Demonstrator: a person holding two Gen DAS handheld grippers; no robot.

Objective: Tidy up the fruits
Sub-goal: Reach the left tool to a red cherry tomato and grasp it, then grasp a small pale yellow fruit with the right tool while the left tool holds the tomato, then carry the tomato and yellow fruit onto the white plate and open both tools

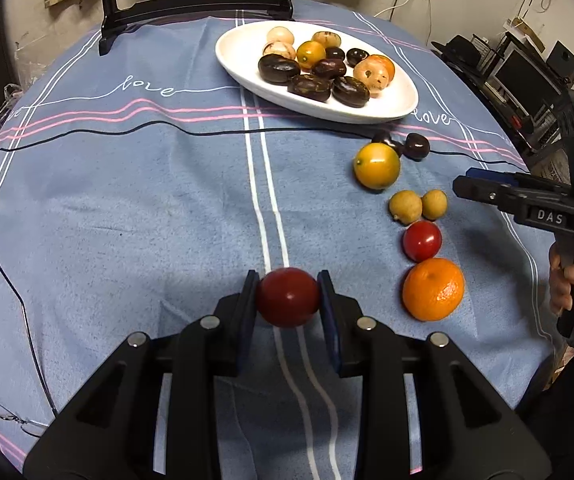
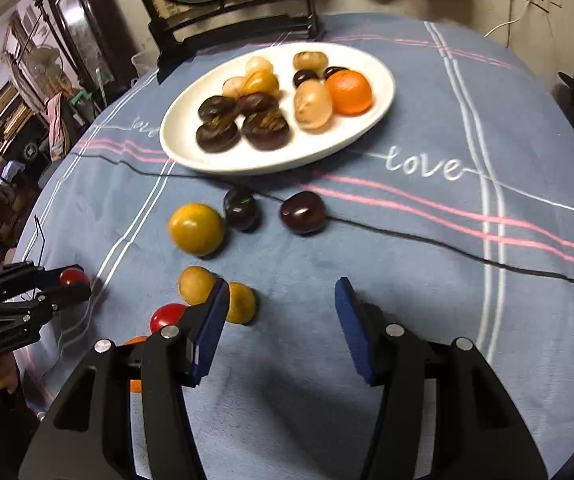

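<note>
We see the left gripper point(image 1: 287, 294) clenched on a red tomato point(image 1: 287, 297), both blue pads pressing its sides, the fruit lifted clear of the blue tablecloth point(image 1: 127, 200). From the right wrist view the same gripper point(image 2: 72, 285) shows at the left edge with the red fruit at its tip.

The right gripper point(image 2: 283, 316) has its jaws apart with nothing between the pads, only cloth below. In the left wrist view it comes in from the right edge, a hand point(image 1: 571, 280) wrapped on its handle.

The white oval plate point(image 1: 243, 46) sits at the far side of the table, holding dark brown fruits, pale ones and a couple of orange ones.

Loose fruits lie on the cloth, nearer than the plate:
- a yellow-orange fruit point(image 1: 376, 165), with two dark fruits point(image 1: 416, 146) just behind it near the plate rim
- two small tan fruits point(image 1: 405, 207) side by side, touching or nearly so
- a second red tomato point(image 1: 422, 241) just below them
- a mandarin point(image 1: 433, 289) nearest us, just beside that tomato

In the right wrist view the right gripper's left finger point(image 2: 211, 322) stands just in front of the tan pair, partly hiding one.

A thin black cable point(image 1: 127, 130) crosses the cloth in front of the plate. Eyeglasses point(image 1: 15, 412) lie at the left edge of the table.
</note>
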